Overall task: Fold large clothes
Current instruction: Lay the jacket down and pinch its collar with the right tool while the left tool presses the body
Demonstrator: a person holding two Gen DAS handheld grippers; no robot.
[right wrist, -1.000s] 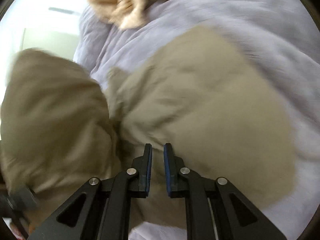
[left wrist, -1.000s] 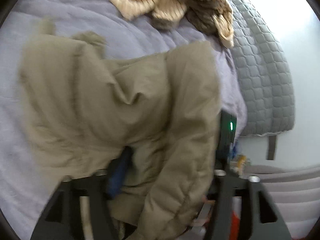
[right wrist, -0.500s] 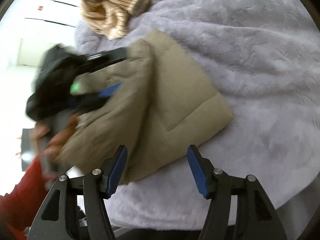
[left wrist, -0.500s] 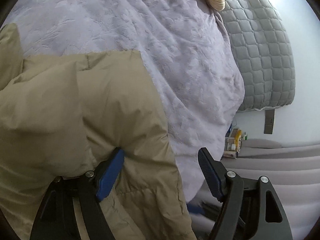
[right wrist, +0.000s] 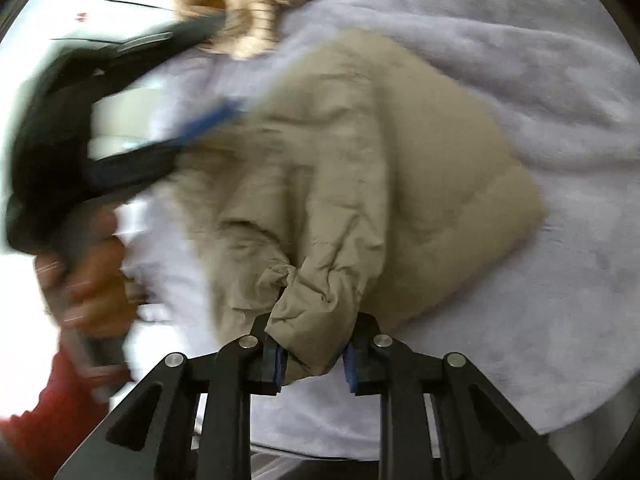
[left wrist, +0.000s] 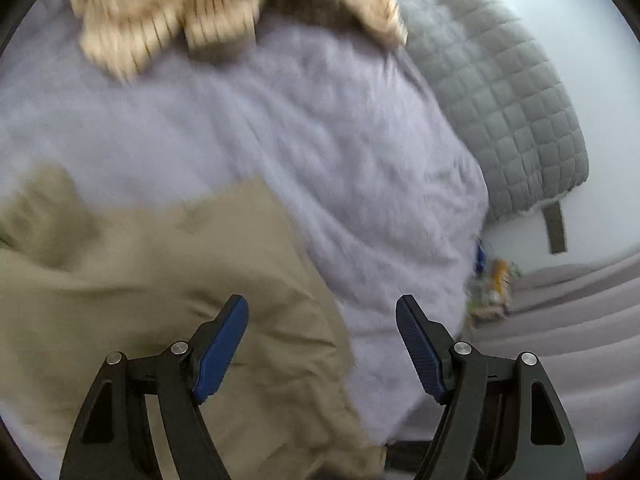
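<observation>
A beige padded jacket (right wrist: 360,184) lies folded on the lilac fleece blanket (right wrist: 500,40) of a bed. My right gripper (right wrist: 312,354) is shut on a bunched sleeve end of the jacket at its near edge. My left gripper (left wrist: 322,344) is open and empty, above the jacket's right edge (left wrist: 180,280). It also shows in the right wrist view (right wrist: 132,148), blurred, held by a hand at the jacket's left side.
A heap of striped cream and brown clothes (left wrist: 208,12) lies at the far end of the bed. A grey quilted cover (left wrist: 500,92) hangs off the right side. Small items (left wrist: 492,280) sit on the floor by grey steps.
My right gripper has closed on the jacket's sleeve end. My left gripper stays open and has lifted back from the jacket, its view swinging toward the clothes heap.
</observation>
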